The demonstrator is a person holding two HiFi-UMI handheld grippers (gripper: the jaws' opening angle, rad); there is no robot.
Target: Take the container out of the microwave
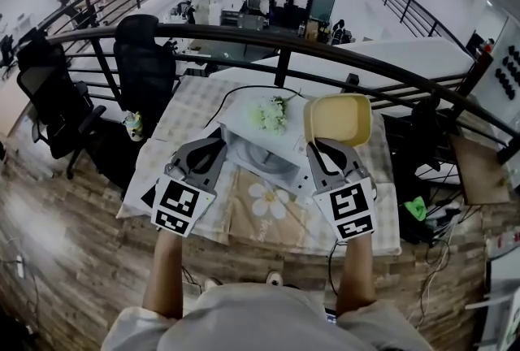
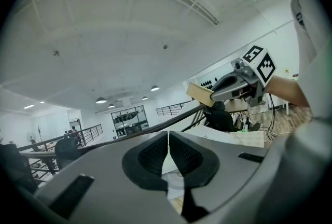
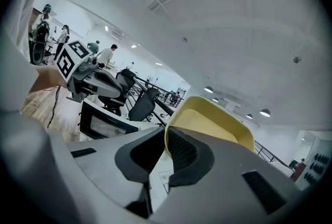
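The yellow container (image 1: 337, 120) is held up in the air at the right of the white microwave (image 1: 237, 112), tilted on its side. My right gripper (image 1: 326, 148) is shut on its rim; in the right gripper view the rim of the container (image 3: 207, 122) sits pinched between the pads of my right gripper (image 3: 165, 148). My left gripper (image 1: 213, 149) hovers at the microwave's front left. In the left gripper view the pads of my left gripper (image 2: 168, 148) meet with nothing between them. From there the container (image 2: 199, 94) shows in the other gripper at the right.
White flowers (image 1: 272, 112) lie on top of the microwave. The microwave (image 3: 101, 123) stands on a table with a checked cloth (image 1: 268, 207). Behind the table runs a dark railing (image 1: 284, 45), with black office chairs (image 1: 145, 57) at the left.
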